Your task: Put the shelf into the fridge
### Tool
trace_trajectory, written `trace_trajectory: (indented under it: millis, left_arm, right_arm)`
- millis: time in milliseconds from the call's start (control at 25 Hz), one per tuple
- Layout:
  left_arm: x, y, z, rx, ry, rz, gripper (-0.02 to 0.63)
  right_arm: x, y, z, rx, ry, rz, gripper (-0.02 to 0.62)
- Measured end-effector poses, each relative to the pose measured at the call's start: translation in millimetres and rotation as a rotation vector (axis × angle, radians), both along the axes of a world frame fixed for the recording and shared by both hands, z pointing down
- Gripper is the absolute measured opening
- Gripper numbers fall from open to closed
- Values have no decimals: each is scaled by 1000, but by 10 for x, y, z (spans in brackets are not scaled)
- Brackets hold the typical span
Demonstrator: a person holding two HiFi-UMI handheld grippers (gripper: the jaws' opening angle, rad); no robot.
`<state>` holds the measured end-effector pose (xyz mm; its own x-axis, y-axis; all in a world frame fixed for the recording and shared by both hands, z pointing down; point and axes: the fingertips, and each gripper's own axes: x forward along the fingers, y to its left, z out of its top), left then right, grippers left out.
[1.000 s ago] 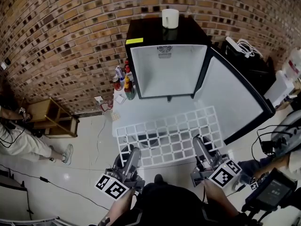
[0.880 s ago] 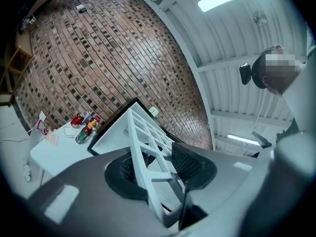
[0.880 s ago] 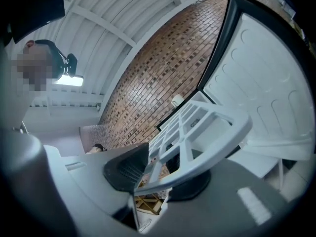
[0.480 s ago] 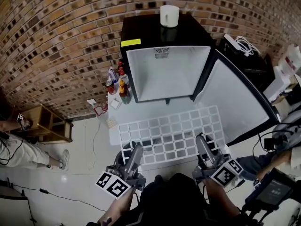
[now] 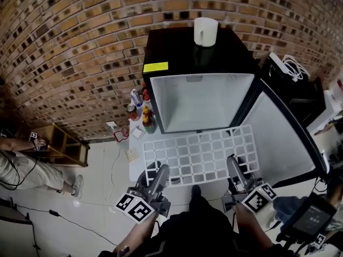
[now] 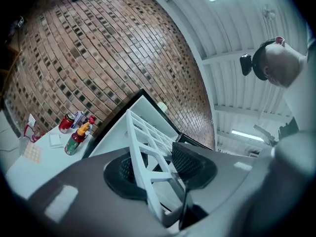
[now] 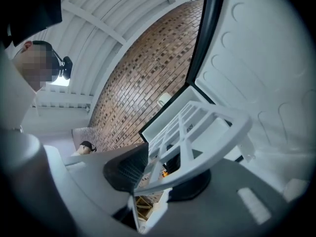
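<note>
A black mini fridge (image 5: 177, 52) stands open, its white inside (image 5: 201, 100) bare and its door (image 5: 286, 138) swung out to the right. I hold a white grid shelf (image 5: 201, 154) level by its near edge, and its far edge is at the mouth of the fridge. My left gripper (image 5: 161, 171) is shut on the near left corner, my right gripper (image 5: 234, 164) on the near right corner. The left gripper view has the shelf (image 6: 143, 142) running between that gripper's (image 6: 158, 164) pads. The right gripper view shows the shelf (image 7: 207, 132) clamped in the right gripper (image 7: 160, 174).
A white mug (image 5: 206, 31) sits on top of the fridge. Several bottles and a can (image 5: 140, 108) stand left of it on a low white platform (image 5: 136, 154). A wooden rack (image 5: 64, 143) and a person (image 5: 21, 170) are at the left. A power strip (image 5: 286, 66) lies at the right.
Both grippers have carried the shelf forward. Its far edge, which was short of the fridge, now reaches the lower lip of the opening.
</note>
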<state>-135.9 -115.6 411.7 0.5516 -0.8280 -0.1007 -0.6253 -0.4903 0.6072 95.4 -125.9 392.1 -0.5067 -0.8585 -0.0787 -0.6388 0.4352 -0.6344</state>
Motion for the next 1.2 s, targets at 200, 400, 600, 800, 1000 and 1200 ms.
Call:
trace_trajectory:
  millis: [200, 400, 600, 800, 1000, 1200]
  left_arm:
    - [97, -470, -4, -28, -20, 4, 147]
    - [238, -894, 37, -65, -25, -3, 147]
    - [247, -1104, 93, -88, -49, -9, 147]
    - [234, -1343, 177, -134, -58, 10, 147]
    - [162, -1486, 265, -166, -45, 33, 144]
    - [90, -1615, 338, -164, -42, 72, 144]
  right_arm:
    - [105, -461, 52, -21, -18, 4, 124]
    - [248, -900, 122, -54, -20, -2, 124]
    - [268, -1125, 242, -83, -42, -12, 124]
    - [242, -1329, 362, -121, -59, 5, 124]
    - [160, -1438, 429, -149, -61, 26, 126]
    - [101, -1469, 488, -168, -73, 69, 126]
